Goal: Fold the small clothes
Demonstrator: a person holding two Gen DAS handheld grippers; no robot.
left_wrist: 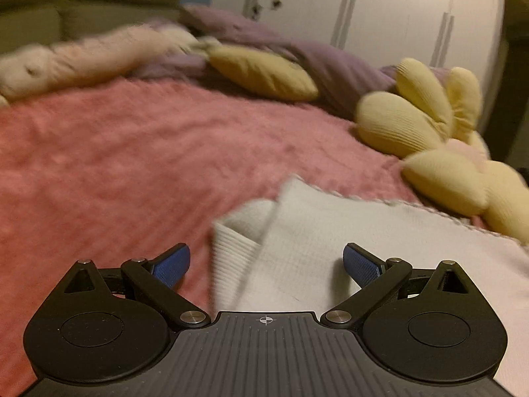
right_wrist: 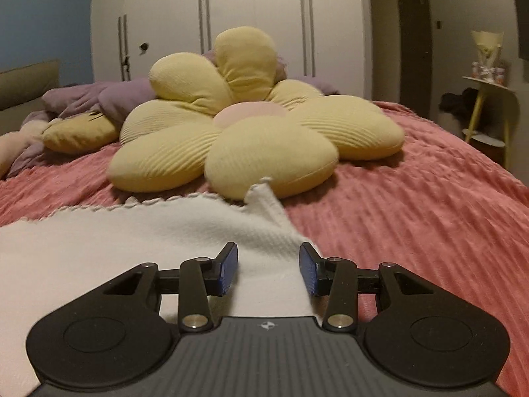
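Observation:
A white knit garment (left_wrist: 330, 231) lies flat on the pink bedspread (left_wrist: 132, 152), with a folded ribbed part at its left edge. My left gripper (left_wrist: 264, 258) hangs just above that left edge with its blue pads wide apart and nothing gripped. In the right wrist view the same garment (right_wrist: 165, 228) shows a scalloped far hem and a strap (right_wrist: 264, 195) pointing toward the pillow. My right gripper (right_wrist: 268, 266) sits low over the garment's right edge. The cloth lies between its half-spread pads, and I see neither pad pressing on it.
A big yellow flower pillow (right_wrist: 251, 125) lies right behind the garment. A small yellow pillow (left_wrist: 264, 72), a purple blanket (left_wrist: 297, 53) and a fluffy white throw (left_wrist: 82, 59) sit at the bed's head. White wardrobe doors (right_wrist: 251, 16) stand beyond, a yellow side table (right_wrist: 489, 99) at right.

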